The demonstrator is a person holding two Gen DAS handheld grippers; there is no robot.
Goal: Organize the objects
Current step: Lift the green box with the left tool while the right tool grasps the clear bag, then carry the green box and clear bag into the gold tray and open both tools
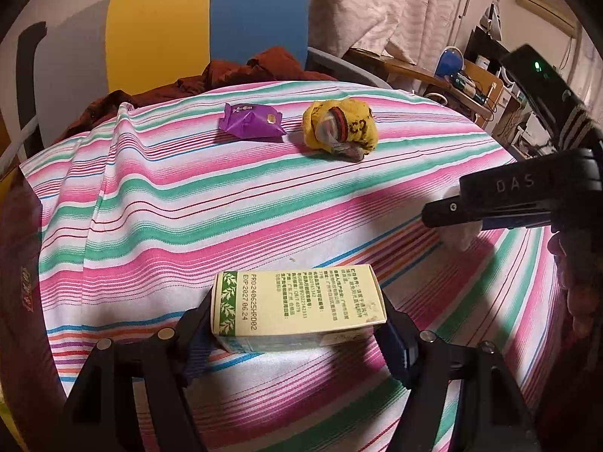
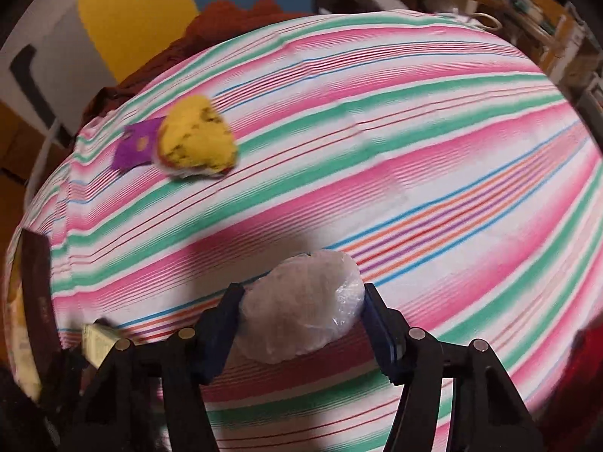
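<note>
The left gripper (image 1: 297,324) pinched a small box (image 1: 297,303) across its long axis, above the table's (image 1: 188,203) near edge. The right gripper (image 2: 301,316) squeezed a plastic bundle (image 2: 301,309). The purple packet (image 1: 250,121) and yellow bundle (image 1: 339,128) lay near the far edge.

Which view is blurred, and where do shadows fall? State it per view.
Left wrist view: sharp, the print on the box is readable; a dark shadow lies on the cloth under the right gripper; edges bend with fisheye distortion. Right wrist view: motion-blurred, the yellow bundle and purple packet are smeared; a shadow sits just ahead of the plastic bag.
</note>
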